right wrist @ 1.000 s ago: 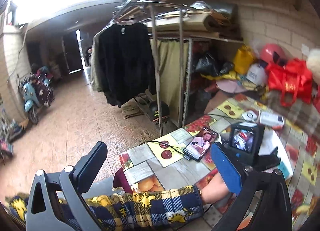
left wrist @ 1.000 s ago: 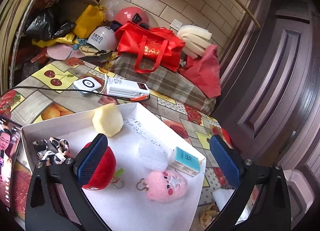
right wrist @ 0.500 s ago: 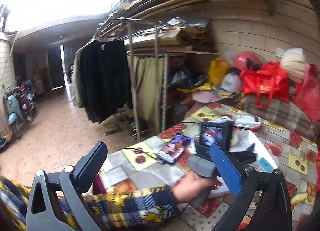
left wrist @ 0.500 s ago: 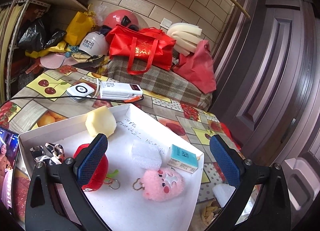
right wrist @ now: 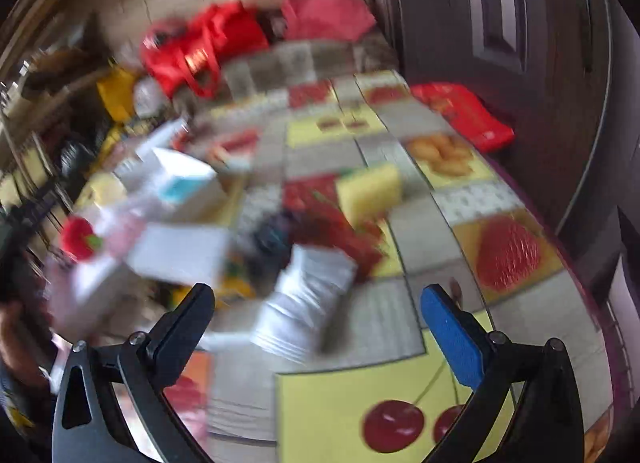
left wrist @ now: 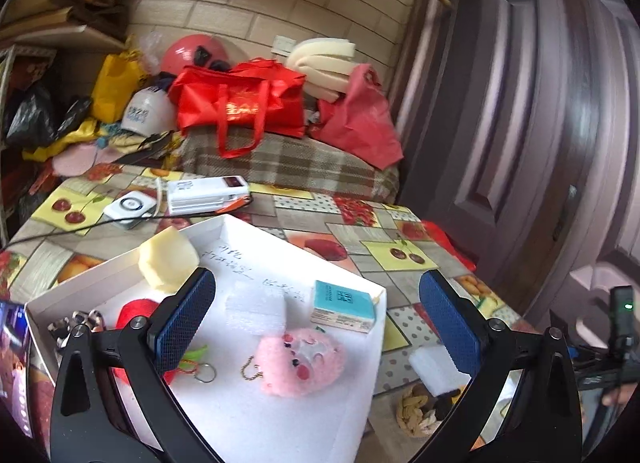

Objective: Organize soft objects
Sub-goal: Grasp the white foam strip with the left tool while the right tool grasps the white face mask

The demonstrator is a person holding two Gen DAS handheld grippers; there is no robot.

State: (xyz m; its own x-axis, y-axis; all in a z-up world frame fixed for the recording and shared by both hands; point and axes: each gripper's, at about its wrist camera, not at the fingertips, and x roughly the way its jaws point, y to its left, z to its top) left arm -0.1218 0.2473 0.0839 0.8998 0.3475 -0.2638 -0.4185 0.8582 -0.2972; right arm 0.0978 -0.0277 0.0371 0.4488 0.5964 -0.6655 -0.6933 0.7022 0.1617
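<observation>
Right gripper (right wrist: 316, 343) hanging wide open, empty, over the tablecloth; white foam block (right wrist: 308, 299) lying just ahead between its jaws, long axis running near-to-far. Left gripper (left wrist: 316, 319) gaping empty over the white box (left wrist: 120, 267).

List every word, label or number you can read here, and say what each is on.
None reads clearly.
White helmet: blue print, too small.
Red bag: gold print, blurred.
White box floor: handwriting, illegible.
Teal packet: white print, too small.
The right wrist view is too blurred for any text.
</observation>
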